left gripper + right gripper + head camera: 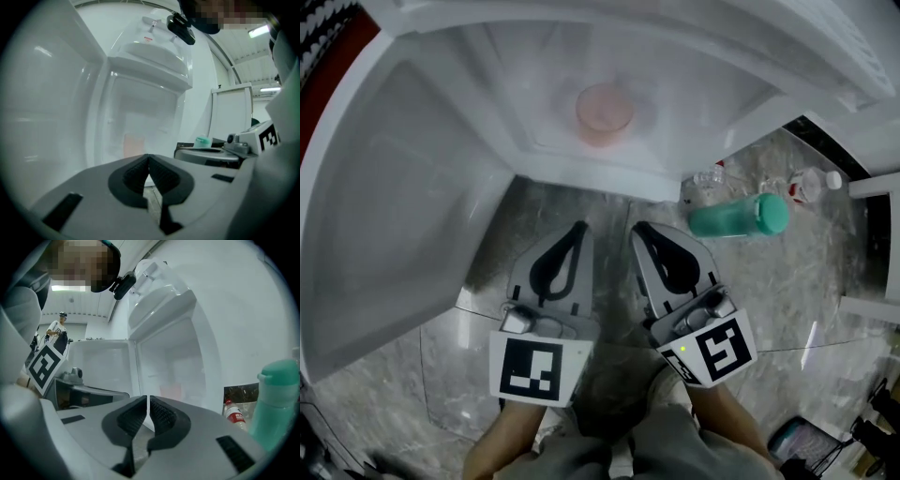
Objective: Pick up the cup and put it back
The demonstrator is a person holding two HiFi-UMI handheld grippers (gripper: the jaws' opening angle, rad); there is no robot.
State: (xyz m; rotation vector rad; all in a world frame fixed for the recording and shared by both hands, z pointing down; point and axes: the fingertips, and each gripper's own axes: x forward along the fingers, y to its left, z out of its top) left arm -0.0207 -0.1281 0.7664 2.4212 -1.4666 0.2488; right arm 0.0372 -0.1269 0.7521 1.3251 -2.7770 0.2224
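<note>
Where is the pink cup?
In the head view the cup sits near the top middle, inside the open white fridge, up and left of the green bottle lying on the floor.

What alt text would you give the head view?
The left hand-held gripper and right hand-held gripper, both shut and empty, point at an open white fridge with a pink cup inside. A green bottle lies on the floor to their right.
</note>
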